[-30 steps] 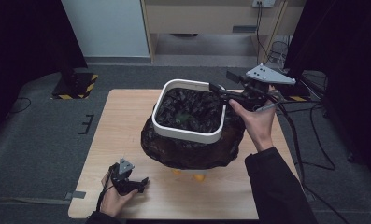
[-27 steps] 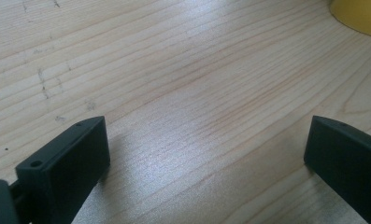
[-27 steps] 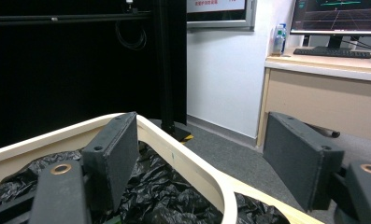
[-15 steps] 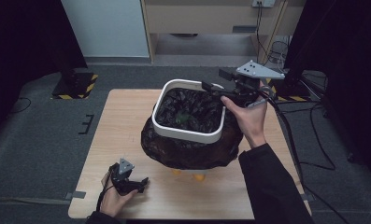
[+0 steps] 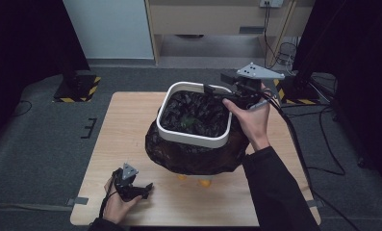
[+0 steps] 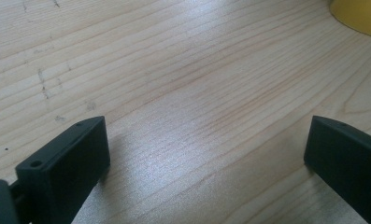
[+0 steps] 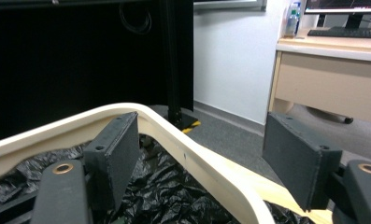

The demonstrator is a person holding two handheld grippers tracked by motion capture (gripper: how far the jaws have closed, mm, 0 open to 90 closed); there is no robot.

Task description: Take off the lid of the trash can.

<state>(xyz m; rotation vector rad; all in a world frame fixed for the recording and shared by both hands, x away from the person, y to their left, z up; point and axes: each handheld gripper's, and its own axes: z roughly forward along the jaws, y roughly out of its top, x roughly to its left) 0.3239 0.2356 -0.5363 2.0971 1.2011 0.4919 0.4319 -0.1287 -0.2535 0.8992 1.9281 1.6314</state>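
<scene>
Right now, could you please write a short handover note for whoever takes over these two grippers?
Left gripper: open, resting low on the table near its front left corner, holding nothing.
Right gripper: open, jaws straddling the far right rim of the white bin, not clamped.
Black bag: lines the bin and drapes over its outside.
Done: bag seated in the bin.
Left: probably grip the rim or bag edge; that is a guess.

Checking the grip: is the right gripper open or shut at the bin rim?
Open: right gripper jaws stand wide, straddling the white rim without pressing it.
</scene>
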